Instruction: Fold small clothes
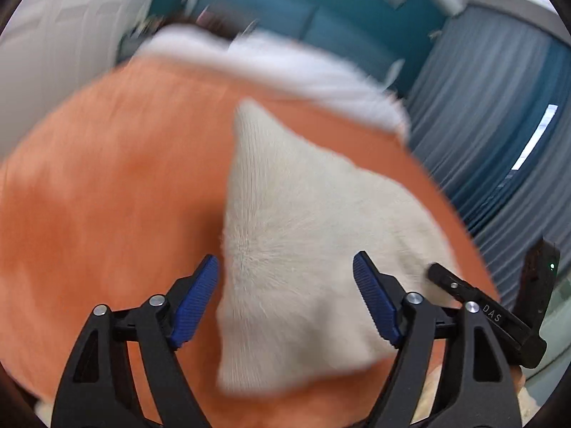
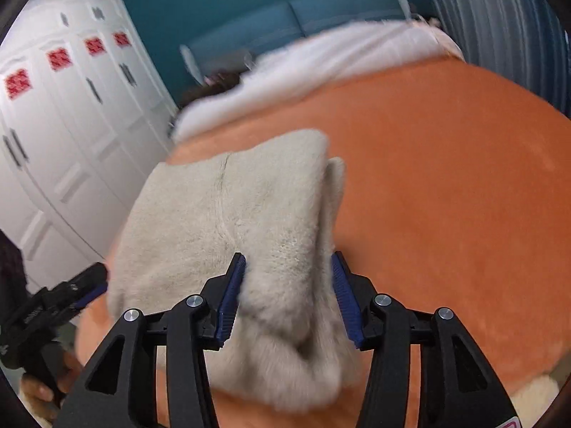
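A small cream fuzzy knit garment (image 1: 303, 221) lies folded on an orange blanket (image 1: 117, 178) covering a bed. My left gripper (image 1: 285, 271) is open, its blue pads (image 1: 198, 296) on either side of the garment's near part, just above it. In the right wrist view the garment (image 2: 221, 214) lies partly folded, with a bunched edge between the blue pads (image 2: 232, 296) of my right gripper (image 2: 288, 267), which is open around it. The left gripper (image 2: 78, 289) shows at the lower left of that view, and the right gripper's body (image 1: 492, 306) at the right of the left wrist view.
A white pillow or sheet (image 1: 285, 67) lies at the head of the bed (image 2: 339, 57). White wardrobe doors (image 2: 60, 125) stand to the left, a teal wall and headboard (image 2: 285, 18) behind, grey-blue curtains (image 1: 492, 107) to the right. The blanket (image 2: 446, 178) stretches out to the right.
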